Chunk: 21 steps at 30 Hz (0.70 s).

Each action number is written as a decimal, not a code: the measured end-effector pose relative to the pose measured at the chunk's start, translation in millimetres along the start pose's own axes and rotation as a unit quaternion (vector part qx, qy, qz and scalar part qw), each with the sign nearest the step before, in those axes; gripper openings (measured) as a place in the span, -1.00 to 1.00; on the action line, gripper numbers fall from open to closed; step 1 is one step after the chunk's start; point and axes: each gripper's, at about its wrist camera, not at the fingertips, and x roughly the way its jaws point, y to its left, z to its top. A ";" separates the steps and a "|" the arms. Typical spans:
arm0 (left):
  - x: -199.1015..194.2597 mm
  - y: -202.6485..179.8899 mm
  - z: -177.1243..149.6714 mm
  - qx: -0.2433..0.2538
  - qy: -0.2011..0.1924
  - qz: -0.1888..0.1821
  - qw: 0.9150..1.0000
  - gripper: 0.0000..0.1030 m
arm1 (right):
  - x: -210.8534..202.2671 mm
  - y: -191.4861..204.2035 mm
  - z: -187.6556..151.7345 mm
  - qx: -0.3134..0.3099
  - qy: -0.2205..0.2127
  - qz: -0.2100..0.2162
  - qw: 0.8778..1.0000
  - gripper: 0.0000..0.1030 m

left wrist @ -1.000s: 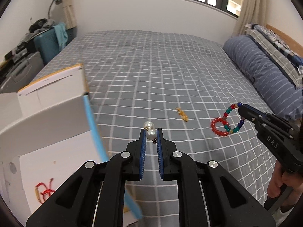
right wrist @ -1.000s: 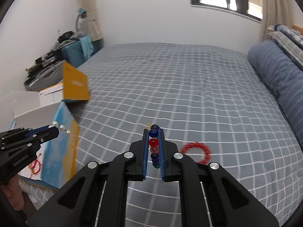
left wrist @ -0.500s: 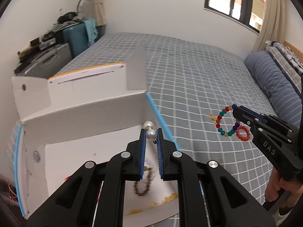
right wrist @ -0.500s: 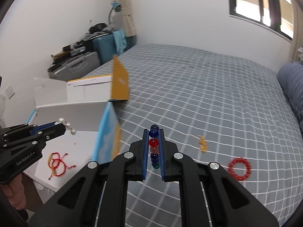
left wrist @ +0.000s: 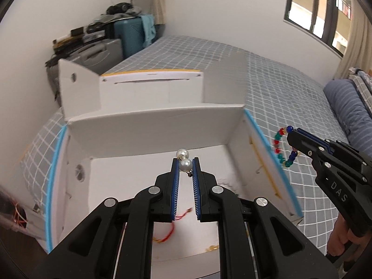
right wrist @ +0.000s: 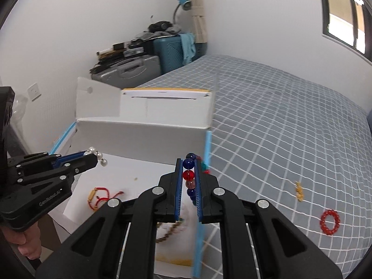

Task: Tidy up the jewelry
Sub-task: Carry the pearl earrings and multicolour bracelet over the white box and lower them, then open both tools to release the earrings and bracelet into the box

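Over the open white box [left wrist: 148, 127] on the checked bed [right wrist: 290, 116], the left gripper [left wrist: 185, 165] pinches light, slippery pearls [left wrist: 185, 164] while the right gripper [right wrist: 188, 176] clamps a limp bead bracelet [right wrist: 188, 175] by its beads, both best held at mid-strand, in a cluttered bedroom.

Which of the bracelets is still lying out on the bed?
The all-red bead bracelet, lying alone on the checked bedspread. The multicoloured one is held in the right gripper; the others lie inside the white box.

Lighting: even, soft daylight from window [left wrist: 320, 11], far right. Fisheye bending and dark corners; motion blur softened box [right wrist: 200, 244] edges.
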 end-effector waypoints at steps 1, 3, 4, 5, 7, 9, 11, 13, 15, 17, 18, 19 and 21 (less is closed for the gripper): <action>-0.6 3.1 -0.7 -0.002 0.000 0.002 1.000 -0.79 | 1.3 5.0 -0.1 -0.003 0.001 0.004 1.000 -0.82; -2.1 11.0 -4.1 -0.007 0.000 0.008 1.000 -0.79 | 3.4 12.0 0.2 -0.008 0.002 0.009 1.000 -0.82; -1.8 14.0 -5.9 -0.009 0.001 0.011 1.000 -0.79 | 4.8 15.1 0.1 -0.009 0.003 0.011 1.000 -0.82; -1.1 19.0 -7.2 -0.011 0.002 0.013 1.000 -0.79 | 6.5 18.1 -0.1 -0.010 0.005 0.015 1.000 -0.82; -0.1 26.3 -11.4 -0.016 0.005 0.017 1.000 -0.79 | 11.2 24.7 -0.7 -0.014 0.008 0.020 1.000 -0.82; 2.0 33.3 -15.9 -0.020 0.010 0.022 1.000 -0.79 | 15.2 29.9 -2.2 -0.015 0.012 0.024 1.000 -0.82; 4.3 38.7 -20.2 -0.024 0.014 0.026 0.999 -0.79 | 19.5 34.4 -4.1 -0.016 0.017 0.027 0.999 -0.82; 8.1 44.9 -23.6 -0.029 0.020 0.030 0.999 -0.79 | 26.9 38.3 -6.7 -0.016 0.023 0.031 0.999 -0.82; 11.0 49.7 -27.7 -0.032 0.025 0.033 0.999 -0.79 | 33.2 40.4 -10.6 -0.014 0.031 0.034 0.999 -0.82; 14.6 53.9 -32.0 -0.034 0.030 0.036 0.998 -0.79 | 40.6 42.0 -15.2 -0.013 0.040 0.036 0.998 -0.82; 17.0 55.9 -34.4 -0.035 0.034 0.037 0.998 -0.79 | 43.0 43.0 -17.9 -0.013 0.044 0.036 0.998 -0.82; 19.4 57.6 -35.8 -0.036 0.037 0.038 0.998 -0.79 | 45.5 43.6 -19.8 -0.013 0.047 0.036 0.998 -0.82; 23.2 59.8 -38.5 -0.038 0.042 0.040 0.998 -0.78 | 50.0 45.2 -22.7 -0.014 0.052 0.034 0.998 -0.82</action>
